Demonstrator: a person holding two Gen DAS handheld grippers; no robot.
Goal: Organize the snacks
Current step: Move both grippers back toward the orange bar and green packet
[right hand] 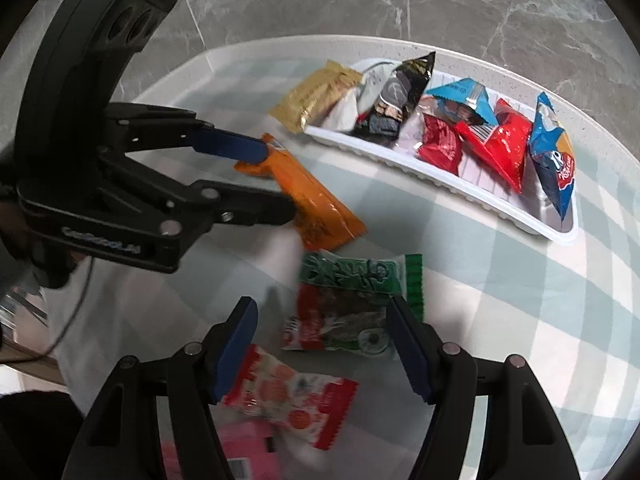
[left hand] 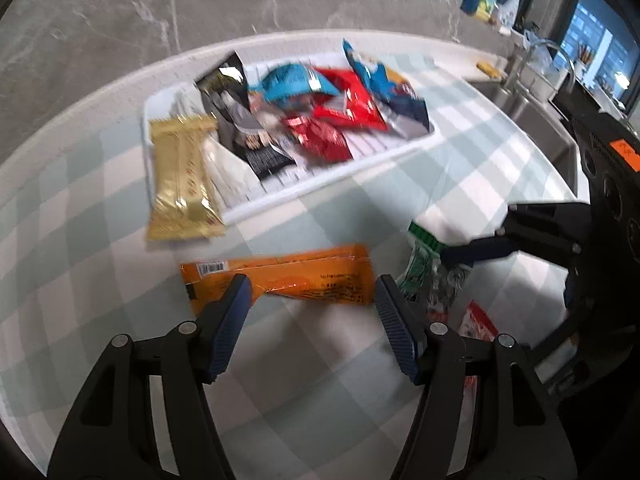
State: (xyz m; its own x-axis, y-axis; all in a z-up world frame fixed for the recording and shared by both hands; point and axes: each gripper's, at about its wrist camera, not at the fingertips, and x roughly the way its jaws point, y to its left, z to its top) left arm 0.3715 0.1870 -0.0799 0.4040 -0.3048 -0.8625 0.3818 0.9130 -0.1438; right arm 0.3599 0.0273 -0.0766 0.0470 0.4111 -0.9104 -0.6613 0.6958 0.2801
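A white tray [left hand: 416, 146] [right hand: 440, 178] holds several snack packs: black, blue, red. A gold pack [left hand: 182, 180] [right hand: 316, 94] hangs over its end. An orange pack [left hand: 288, 276] [right hand: 312, 196] lies flat on the checked cloth. My left gripper [left hand: 312, 300] [right hand: 276, 176] is open, its jaws on either side of the orange pack. A green and red pack [right hand: 344, 304] [left hand: 428, 276] lies nearer. My right gripper [right hand: 320, 328] is open over it, jaws on either side. A red and white pack [right hand: 292, 396] lies below it.
A pink box [right hand: 248, 452] sits at the near edge under my right gripper. A sink with a tap [left hand: 548, 64] and bottles stands beyond the table at the right. Grey marble floor surrounds the round table [right hand: 280, 46].
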